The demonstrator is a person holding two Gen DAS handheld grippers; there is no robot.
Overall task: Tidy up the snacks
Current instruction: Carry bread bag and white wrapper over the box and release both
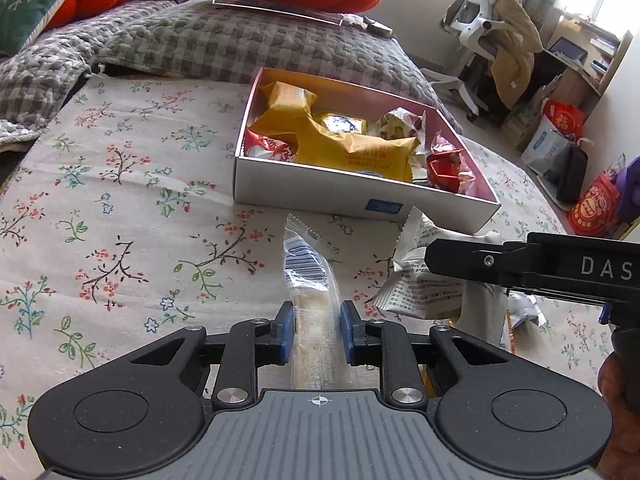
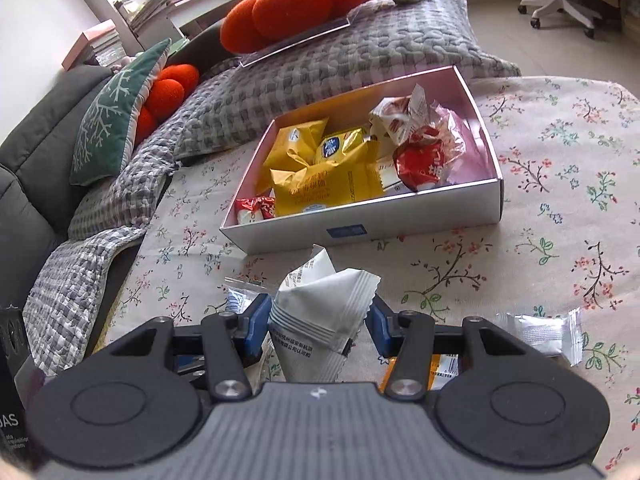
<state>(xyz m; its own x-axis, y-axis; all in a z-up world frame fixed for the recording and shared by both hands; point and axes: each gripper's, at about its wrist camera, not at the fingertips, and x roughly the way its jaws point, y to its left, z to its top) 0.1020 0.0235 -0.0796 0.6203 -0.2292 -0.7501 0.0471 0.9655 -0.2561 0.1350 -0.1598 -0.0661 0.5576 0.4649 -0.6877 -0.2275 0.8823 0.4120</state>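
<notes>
L tool [image 1: 316, 330] grips clear bar [image 1: 308, 280] | R tool [image 2: 318, 330] grips white pkt [image 2: 324, 312] | box [image 2: 400, 216] near

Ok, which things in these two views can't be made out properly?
- Orange packet, right wrist view: mostly hidden by the right gripper's linkage.
- Clear-wrapped snack bar, left wrist view: near end hidden under the left gripper's body.
- Print on the white snack packet: too small to read.
- Snacks low in the white box: buried under the yellow packets.
</notes>
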